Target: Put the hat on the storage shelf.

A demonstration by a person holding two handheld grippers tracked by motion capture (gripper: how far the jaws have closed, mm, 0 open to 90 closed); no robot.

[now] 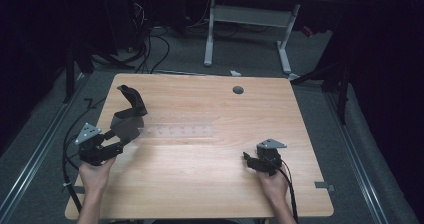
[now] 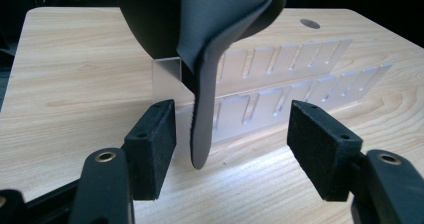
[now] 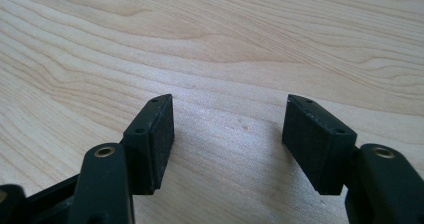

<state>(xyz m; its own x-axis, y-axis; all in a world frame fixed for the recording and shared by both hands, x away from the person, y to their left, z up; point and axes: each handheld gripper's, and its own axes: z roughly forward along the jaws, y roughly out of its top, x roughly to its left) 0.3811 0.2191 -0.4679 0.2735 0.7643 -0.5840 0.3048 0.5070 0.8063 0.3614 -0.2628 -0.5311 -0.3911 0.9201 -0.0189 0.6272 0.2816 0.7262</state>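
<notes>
A: Our left gripper [image 2: 232, 149] has its pads [image 2: 152, 149] apart, and the lower edge of the black insole [image 2: 205, 109] hangs between them, nearer the pad at nine o'clock and, as far as we can tell, touching neither. Our right gripper [image 3: 227, 144] stands open too, over bare table [image 3: 225, 49], at about four o'clock of the tabletop in the high view.

B: And the insole itself?

A: It leans on the left end of the clear slotted rack [image 2: 300, 84], around nine o'clock of the table [image 1: 210, 184] from above.

B: Then our worry is balance. With nothing gripping it, we judge the floppy insole could slide off the rack or tip over.

A: Agreed, and if we pull back carelessly, a pad could brush that edge and drag it down, or shift the light rack.
</notes>
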